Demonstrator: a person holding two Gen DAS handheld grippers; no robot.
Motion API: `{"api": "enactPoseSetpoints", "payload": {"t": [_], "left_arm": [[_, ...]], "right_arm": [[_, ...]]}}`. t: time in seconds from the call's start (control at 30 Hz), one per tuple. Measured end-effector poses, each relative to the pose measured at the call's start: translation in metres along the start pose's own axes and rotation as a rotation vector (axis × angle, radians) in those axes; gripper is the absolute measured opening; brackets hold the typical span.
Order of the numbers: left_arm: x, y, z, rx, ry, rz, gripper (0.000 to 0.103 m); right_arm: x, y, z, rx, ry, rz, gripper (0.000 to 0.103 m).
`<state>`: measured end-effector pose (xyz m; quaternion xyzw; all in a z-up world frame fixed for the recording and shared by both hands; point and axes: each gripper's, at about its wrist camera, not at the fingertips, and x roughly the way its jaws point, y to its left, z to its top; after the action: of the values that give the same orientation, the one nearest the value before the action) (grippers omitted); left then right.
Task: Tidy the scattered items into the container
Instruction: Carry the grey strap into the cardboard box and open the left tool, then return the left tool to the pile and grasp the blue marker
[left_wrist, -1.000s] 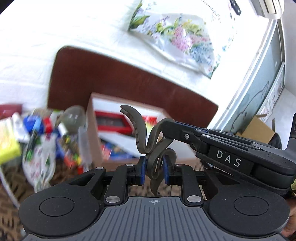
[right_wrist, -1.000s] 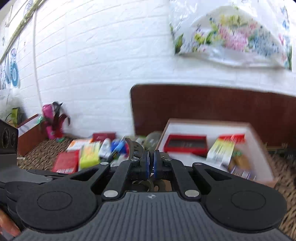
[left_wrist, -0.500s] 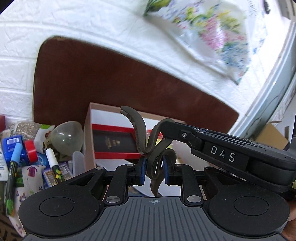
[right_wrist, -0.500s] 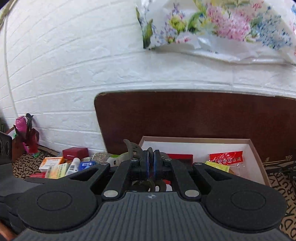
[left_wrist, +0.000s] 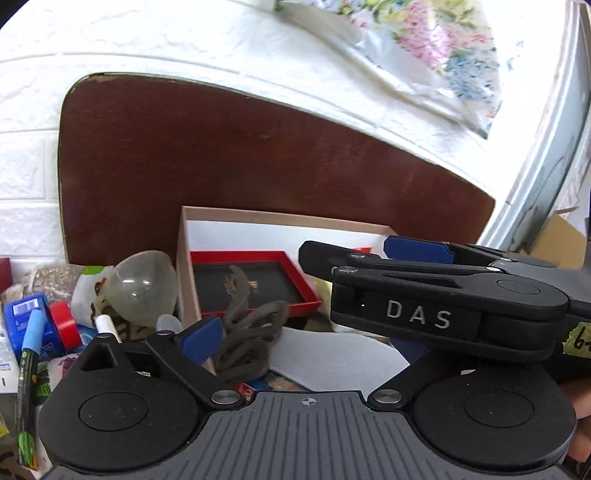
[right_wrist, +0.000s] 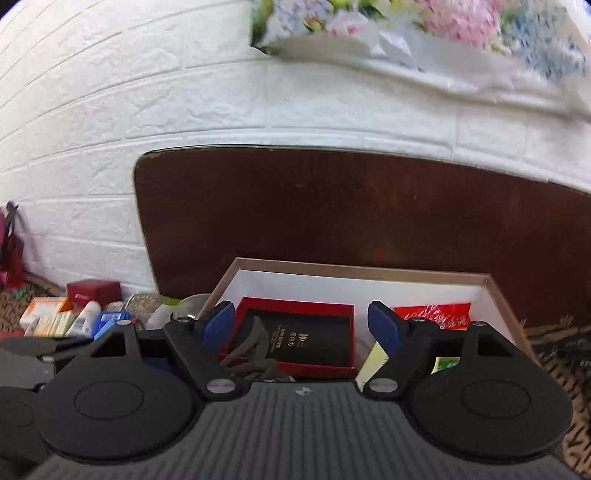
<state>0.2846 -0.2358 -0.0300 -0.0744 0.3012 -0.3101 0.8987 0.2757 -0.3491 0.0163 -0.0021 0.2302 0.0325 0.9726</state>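
A: Left claw (left_wrist: 306, 325), what's it doing?
B: Its jaws are standing wide apart, having just been opening. The grey-brown hair clip (left_wrist: 247, 332) is lying loose just right of the left blue pad (left_wrist: 201, 334); no pad is pressing on it.
A: Right claw (right_wrist: 303, 326)?
B: Same, jaws apart, just been opening. In its view the clip (right_wrist: 251, 350) is sitting low by its left pad (right_wrist: 219, 325), free of both pads.
A: So where's the clip sitting?
B: Inside the cardboard box (left_wrist: 221, 216), near its left wall, overlapping the near edge of the red-framed black case (left_wrist: 255, 280). White card (left_wrist: 332, 354) is lying to its right.
A: Anything outside the box?
B: Clutter is sitting left of it on the bench: a clear round bulb (left_wrist: 142, 286), a blue-capped marker (left_wrist: 27, 354), red tape roll (left_wrist: 64, 325). A red packet (right_wrist: 436, 312) is lying in the box's far right corner. A brown board (right_wrist: 369, 214) is standing behind the box against the white brick wall (right_wrist: 147, 92).
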Motion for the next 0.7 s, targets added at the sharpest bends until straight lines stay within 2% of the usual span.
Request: {"api": "enactPoseSetpoints", "payload": {"t": [0.2,0.47,0.57,0.7], "left_arm": [[-0.02,-0.011,0.0,0.016,-0.007,0.032,0.101],[-0.068,-0.023,-0.01,0.044,0.014,0.058,0.101],[-0.098,-0.022,-0.03,0.028,-0.008,0.069,0.101],[-0.132,-0.02,-0.073,-0.019,-0.046,0.109,0.103]], "right_arm": [[-0.025,-0.005,-0.001,0.068,0.007,0.039,0.095],[-0.068,0.007,-0.009,0.1,0.018,0.057,0.097],[-0.093,0.017,-0.016,0.117,0.006,0.104,0.099],[-0.121,0.037,-0.038,0.125,-0.009,0.177,0.101]]}}
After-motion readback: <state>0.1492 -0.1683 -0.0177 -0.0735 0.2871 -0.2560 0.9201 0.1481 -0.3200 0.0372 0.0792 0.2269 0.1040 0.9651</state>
